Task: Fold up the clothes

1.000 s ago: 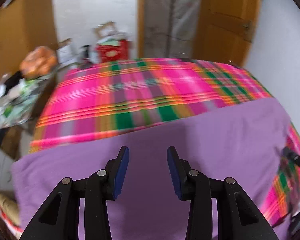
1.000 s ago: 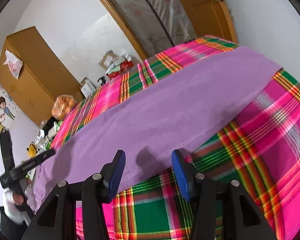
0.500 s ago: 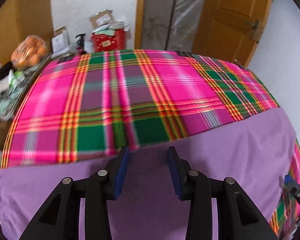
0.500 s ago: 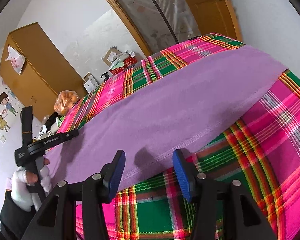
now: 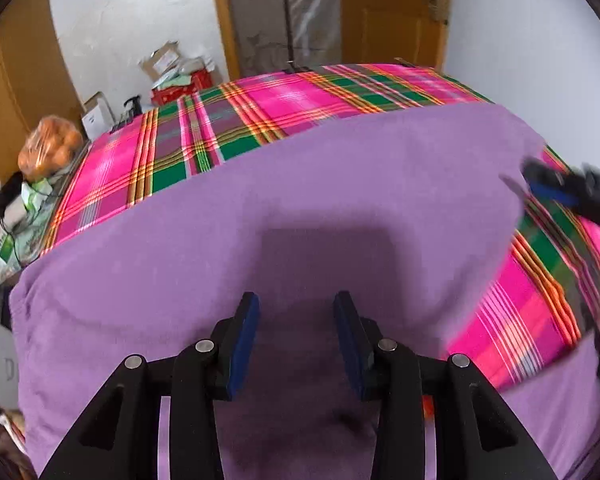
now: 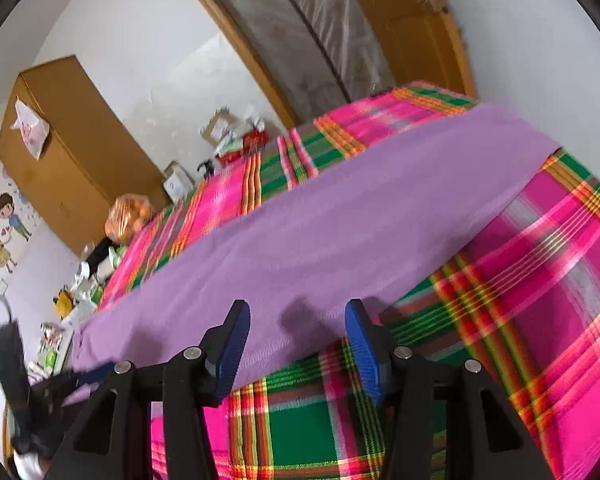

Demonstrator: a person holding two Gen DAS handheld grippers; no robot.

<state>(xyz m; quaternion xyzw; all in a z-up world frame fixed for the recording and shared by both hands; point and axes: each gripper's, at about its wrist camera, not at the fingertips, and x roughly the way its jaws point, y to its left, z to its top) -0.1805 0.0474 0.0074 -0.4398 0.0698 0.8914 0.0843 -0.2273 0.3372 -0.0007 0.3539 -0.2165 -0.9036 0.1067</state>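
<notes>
A bed [image 5: 284, 92] under a pink, green and orange plaid blanket [image 6: 540, 280] fills most of both views. Across it lies a purple cloth [image 5: 340, 200], spread flat in a wide band; in the left wrist view it covers the middle and bottom of the frame, and in the right wrist view it runs from the lower left to the upper right, its hemmed near edge resting on the plaid. A brown wardrobe [image 6: 72, 152] stands at the upper left of the right wrist view, and a wooden door [image 5: 392, 12] at the top right of the left wrist view. A bag of oranges [image 5: 50, 148] sits at the left edge of the bed, with boxes [image 5: 168, 68] against the wall behind it. The left tool [image 5: 296, 336] hangs over the cloth at the bottom centre, jaws apart with nothing between the pads. The right tool [image 6: 298, 344] sits over the cloth's near edge, jaws apart and likewise gripping nothing.
</notes>
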